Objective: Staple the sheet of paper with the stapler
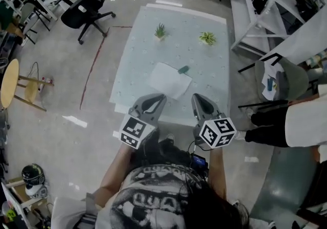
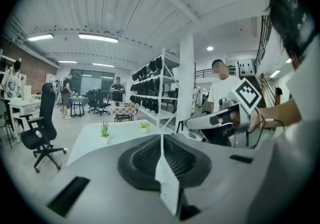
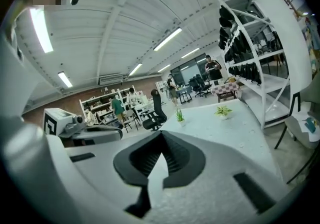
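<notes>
Right gripper closed; stapler indistinct

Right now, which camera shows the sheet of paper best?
The head view: the whole sheet of paper lies flat on the table, the stapler at its far corner. The left and right gripper views show only the table's far end with the plants; the sheet does not show there.

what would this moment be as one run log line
left tool: shut, empty | right tool: shut, empty | sheet of paper: flat on table | stapler: at sheet's far corner, untouched
</notes>
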Demonstrator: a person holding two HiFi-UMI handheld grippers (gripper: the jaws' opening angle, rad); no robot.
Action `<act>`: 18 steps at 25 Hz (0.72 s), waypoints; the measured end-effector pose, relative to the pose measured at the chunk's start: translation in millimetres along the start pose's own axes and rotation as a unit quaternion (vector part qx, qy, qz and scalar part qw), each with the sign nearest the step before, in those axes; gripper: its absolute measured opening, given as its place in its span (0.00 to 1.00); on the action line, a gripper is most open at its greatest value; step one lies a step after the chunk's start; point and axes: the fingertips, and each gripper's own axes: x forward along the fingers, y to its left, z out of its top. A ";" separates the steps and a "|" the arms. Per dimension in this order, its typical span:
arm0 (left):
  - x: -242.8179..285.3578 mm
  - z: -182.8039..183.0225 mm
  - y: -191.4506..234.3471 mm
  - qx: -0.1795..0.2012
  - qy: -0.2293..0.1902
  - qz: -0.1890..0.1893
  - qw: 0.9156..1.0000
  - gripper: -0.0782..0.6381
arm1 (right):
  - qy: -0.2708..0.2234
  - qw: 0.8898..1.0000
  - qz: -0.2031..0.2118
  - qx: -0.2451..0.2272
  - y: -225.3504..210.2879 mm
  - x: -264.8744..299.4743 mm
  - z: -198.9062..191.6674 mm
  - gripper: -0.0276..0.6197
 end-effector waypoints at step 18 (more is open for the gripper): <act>-25.6 8.3 -57.2 0.029 0.008 -0.012 0.999 0.13 | -0.033 0.999 0.017 -0.010 25.8 -51.0 -8.2 0.03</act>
